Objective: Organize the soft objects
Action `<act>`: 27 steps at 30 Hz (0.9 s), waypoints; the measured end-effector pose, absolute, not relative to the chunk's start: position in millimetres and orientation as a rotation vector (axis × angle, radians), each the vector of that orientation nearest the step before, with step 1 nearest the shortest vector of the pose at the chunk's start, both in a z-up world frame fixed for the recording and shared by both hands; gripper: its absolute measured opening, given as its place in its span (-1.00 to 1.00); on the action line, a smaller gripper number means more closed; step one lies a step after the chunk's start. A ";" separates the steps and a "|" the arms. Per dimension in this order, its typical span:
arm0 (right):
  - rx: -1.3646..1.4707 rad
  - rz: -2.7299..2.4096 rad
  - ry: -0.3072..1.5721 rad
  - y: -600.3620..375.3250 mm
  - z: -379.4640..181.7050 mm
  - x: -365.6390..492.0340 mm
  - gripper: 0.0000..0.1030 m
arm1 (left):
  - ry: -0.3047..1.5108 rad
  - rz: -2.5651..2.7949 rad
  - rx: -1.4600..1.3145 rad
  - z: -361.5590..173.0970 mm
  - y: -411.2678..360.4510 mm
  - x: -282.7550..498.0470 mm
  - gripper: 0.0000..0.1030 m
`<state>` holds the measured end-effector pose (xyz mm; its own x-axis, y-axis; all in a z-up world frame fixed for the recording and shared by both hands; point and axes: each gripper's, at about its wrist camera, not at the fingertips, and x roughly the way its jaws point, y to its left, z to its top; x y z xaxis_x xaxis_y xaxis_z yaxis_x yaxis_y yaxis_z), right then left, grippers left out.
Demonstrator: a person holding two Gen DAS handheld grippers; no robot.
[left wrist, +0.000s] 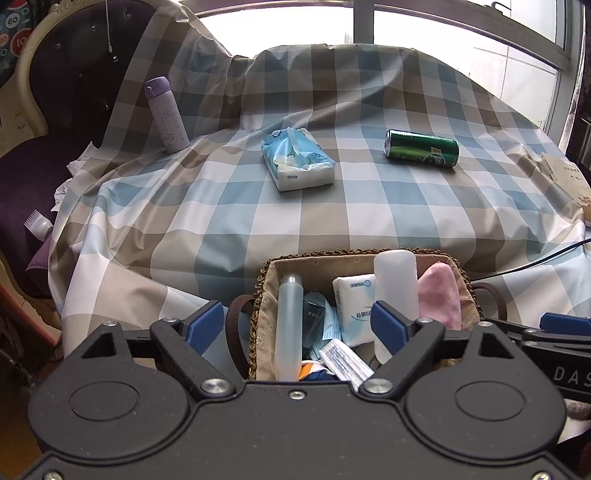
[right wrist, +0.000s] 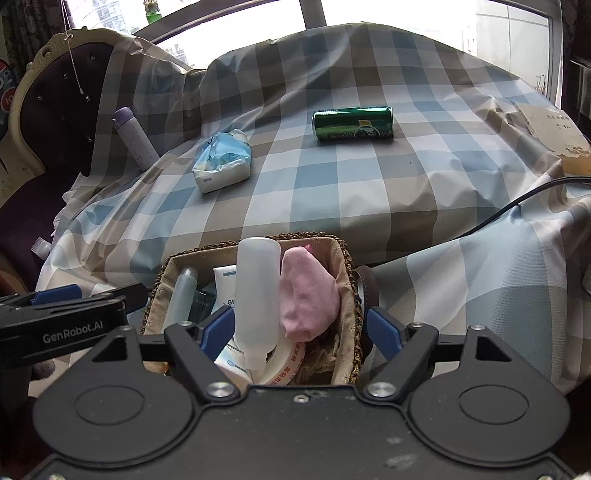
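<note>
Both my left gripper [left wrist: 299,323] and right gripper [right wrist: 301,326] hover released over the basket [right wrist: 345,258]; the tissue pack [left wrist: 297,158] looks light, squashy, best pinched across its middle.

A wide window [left wrist: 443,33] runs along the top of the frame, daylight pouring through it white and glaring. Below it a blue, tan and white checked cloth [left wrist: 332,206] covers the whole middle, rumpled toward the left. At the upper left stands a purple tufted chair [left wrist: 62,74] with a cream carved frame, a bead pull chain [left wrist: 108,26] hanging before it.
</note>
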<state>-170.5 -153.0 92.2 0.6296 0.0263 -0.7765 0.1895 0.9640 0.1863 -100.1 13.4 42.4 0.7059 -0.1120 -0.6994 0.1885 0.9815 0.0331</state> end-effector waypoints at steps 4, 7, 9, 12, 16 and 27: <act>0.266 -0.108 0.900 -154.2 90.4 -174.2 0.61 | 0.762 -0.157 0.117 42.1 12.0 -104.3 0.65; 0.262 -0.118 0.911 -154.0 88.4 -176.2 0.61 | 0.766 -0.158 0.112 41.7 12.4 -105.8 0.66; 0.255 -0.130 0.915 -153.9 86.8 -178.5 0.61 | 0.772 -0.159 0.109 40.4 12.4 -106.4 0.67; 0.249 -0.137 0.922 -153.6 84.6 -180.2 0.62 | 0.781 -0.159 0.110 38.0 12.1 -107.2 0.67; 0.252 -0.134 0.927 -153.4 82.9 -181.3 0.62 | 0.796 -0.161 0.107 34.6 12.1 -107.9 0.67; 0.248 -0.136 0.940 -152.7 79.5 -182.7 0.63 | 0.821 -0.165 0.106 28.9 11.7 -108.4 0.67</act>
<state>-182.7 -152.7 79.5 0.5841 -0.0079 -0.8116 0.2227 0.9631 0.1509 -108.4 11.7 28.9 0.6693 -0.1056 -0.7355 0.1874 0.9818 0.0296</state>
